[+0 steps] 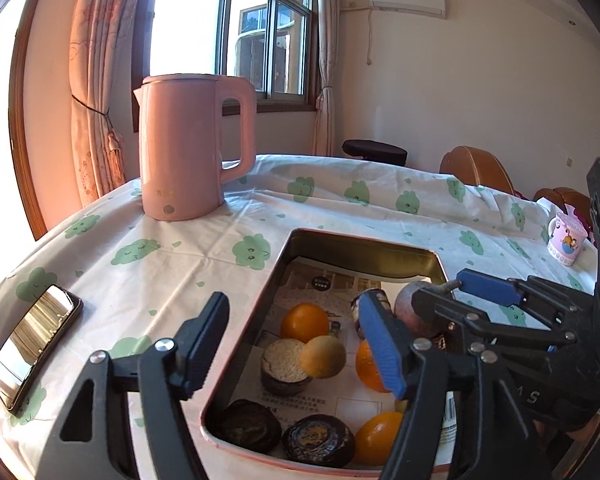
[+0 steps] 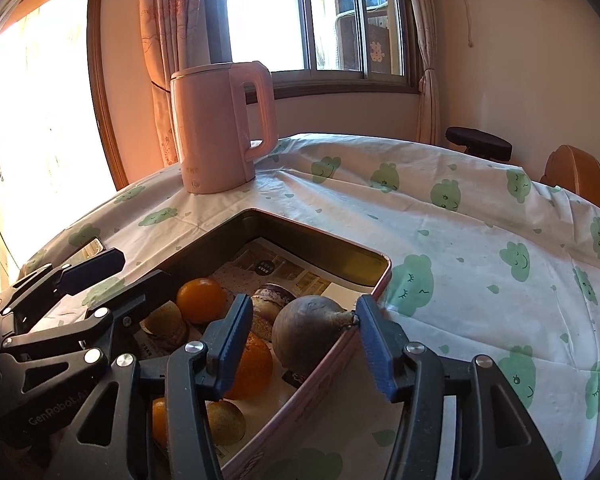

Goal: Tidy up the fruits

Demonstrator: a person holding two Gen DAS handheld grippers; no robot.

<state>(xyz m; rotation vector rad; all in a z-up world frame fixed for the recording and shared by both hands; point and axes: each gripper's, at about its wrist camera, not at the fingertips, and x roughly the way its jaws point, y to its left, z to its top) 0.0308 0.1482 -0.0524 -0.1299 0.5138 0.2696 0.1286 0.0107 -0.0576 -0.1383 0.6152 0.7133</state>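
Note:
A pink-rimmed metal tray (image 1: 360,242) lined with printed paper holds several fruits: oranges (image 1: 304,322), a yellowish round fruit (image 1: 324,356) and dark round ones (image 1: 318,438). My left gripper (image 1: 292,348) hangs open above them, its pads touching nothing. A dark purple-brown fruit with a stem (image 2: 312,332) sits at the tray's right rim (image 2: 380,280). My right gripper (image 2: 304,340) straddles it with jaws apart; a gap shows at the left pad, and the stem reaches the right pad. In the right wrist view the left gripper (image 2: 120,276) shows at the left.
A pink kettle (image 1: 188,148) stands behind the tray near the window. A phone (image 1: 32,348) lies at the table's left edge. A pink mug (image 1: 566,240) sits far right. The cloud-print cloth (image 2: 480,260) spreads to the right; chairs (image 1: 476,168) stand beyond.

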